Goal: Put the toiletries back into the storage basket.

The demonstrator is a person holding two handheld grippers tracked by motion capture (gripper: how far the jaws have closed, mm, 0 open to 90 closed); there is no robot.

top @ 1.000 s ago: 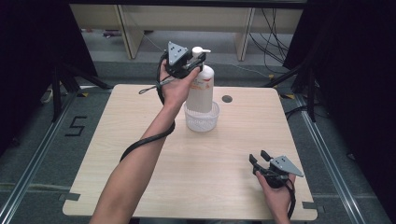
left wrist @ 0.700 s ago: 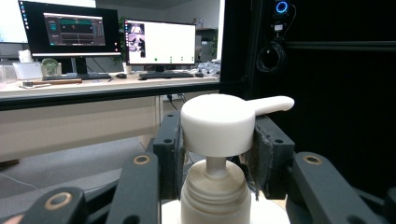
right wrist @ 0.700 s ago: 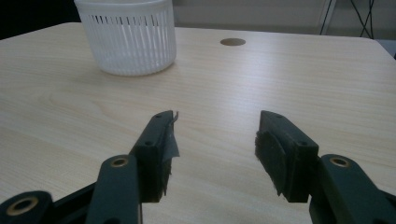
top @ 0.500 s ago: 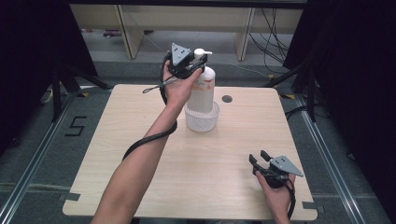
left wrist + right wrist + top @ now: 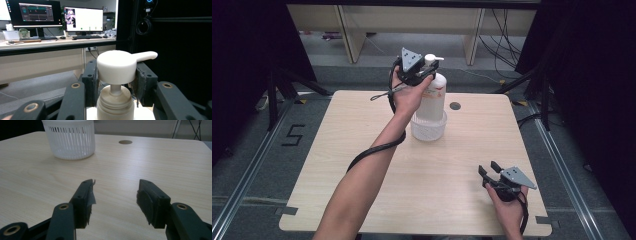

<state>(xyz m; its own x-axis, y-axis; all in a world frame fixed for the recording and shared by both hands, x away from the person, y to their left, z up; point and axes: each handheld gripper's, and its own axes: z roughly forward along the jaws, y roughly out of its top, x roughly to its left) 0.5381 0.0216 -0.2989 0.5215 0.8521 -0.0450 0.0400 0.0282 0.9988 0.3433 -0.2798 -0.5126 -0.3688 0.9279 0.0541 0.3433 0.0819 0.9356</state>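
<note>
My left gripper (image 5: 428, 76) pinches white pump head (image 5: 117, 66) of pump bottle (image 5: 432, 97); bottle stands upright in white basket (image 5: 428, 128), far-centre of table (image 5: 337, 150). My right gripper (image 5: 115, 195) spread, nothing between jaws, low over table near-right, well apart from basket.

The pump bottle (image 5: 431, 95) stands in the basket (image 5: 428, 128) at the table's (image 5: 337, 150) far middle; a hole (image 5: 455, 106) lies right of it.

The pump bottle (image 5: 115, 100) is cut off at the neck by the left gripper view's bottom edge.
</note>
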